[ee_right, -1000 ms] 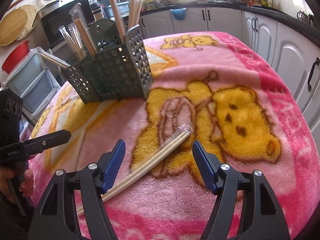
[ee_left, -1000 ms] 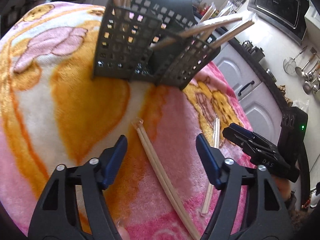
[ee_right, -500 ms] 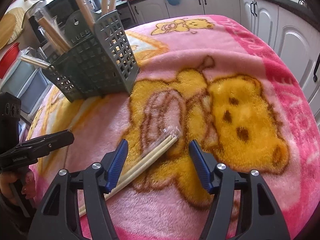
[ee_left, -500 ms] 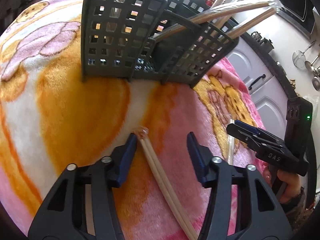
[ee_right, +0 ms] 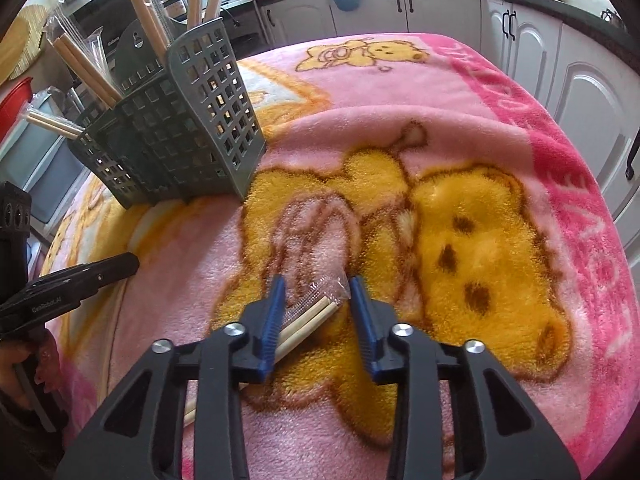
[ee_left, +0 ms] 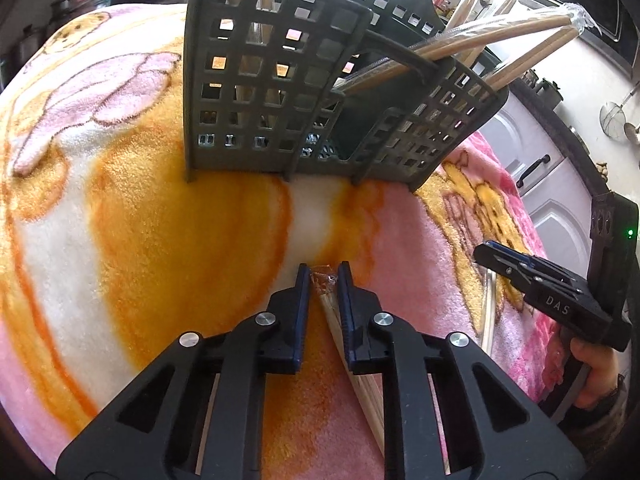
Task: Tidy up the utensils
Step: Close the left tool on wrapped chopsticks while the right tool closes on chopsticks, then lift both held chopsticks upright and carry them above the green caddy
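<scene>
Chopsticks going to the holder: both tongs are closing.
I'm pinching one wrapped pair (ee_left: 325, 285) in my left gripper (ee_left: 324, 280); my right gripper (ee_right: 316, 298) is narrowing around another pair (ee_right: 308, 316), not yet pinching. Next I'm lifting toward the far caddy (ee_left: 280, 92).

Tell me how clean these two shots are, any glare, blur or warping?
Left wrist view: sharp, backlight glows through the grey caddy, and the table's blanket bulges from fisheye warping. Right wrist view: sharp and evenly daylit, cabinets curve at the dark corners, slight sheen on the chopstick wrapper.

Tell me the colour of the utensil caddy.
Dark grey utensil caddy, seen best in the right wrist view.
</scene>
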{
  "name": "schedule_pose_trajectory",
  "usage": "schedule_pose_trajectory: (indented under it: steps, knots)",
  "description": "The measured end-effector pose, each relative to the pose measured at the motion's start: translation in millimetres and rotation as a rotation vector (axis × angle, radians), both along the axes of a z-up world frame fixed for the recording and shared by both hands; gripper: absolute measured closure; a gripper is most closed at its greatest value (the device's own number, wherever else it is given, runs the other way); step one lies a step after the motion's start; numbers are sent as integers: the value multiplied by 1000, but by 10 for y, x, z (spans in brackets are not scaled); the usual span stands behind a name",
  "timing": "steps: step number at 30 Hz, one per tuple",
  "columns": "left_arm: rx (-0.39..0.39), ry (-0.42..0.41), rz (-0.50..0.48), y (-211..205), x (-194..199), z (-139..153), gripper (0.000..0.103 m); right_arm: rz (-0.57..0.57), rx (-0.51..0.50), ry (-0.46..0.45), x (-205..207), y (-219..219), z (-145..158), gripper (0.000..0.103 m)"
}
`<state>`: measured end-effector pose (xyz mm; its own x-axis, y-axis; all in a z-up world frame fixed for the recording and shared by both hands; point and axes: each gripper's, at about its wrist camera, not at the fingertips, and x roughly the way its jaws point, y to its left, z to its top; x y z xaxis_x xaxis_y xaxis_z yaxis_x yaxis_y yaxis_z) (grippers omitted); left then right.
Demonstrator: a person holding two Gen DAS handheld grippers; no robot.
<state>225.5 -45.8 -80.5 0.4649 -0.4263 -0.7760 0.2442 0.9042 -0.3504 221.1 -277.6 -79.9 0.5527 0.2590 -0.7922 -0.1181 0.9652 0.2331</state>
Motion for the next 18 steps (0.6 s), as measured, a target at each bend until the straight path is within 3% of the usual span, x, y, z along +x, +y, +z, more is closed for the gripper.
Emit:
schedule_pose_trajectory:
  steps: [6,18]
  knots:
    - [-20,0,-1,24,4,-7,96,8,41,-11,-2,-48,24,94]
    - [-49,-58,17,188,-92,200,98,66,81,-115,-124,103,329,97]
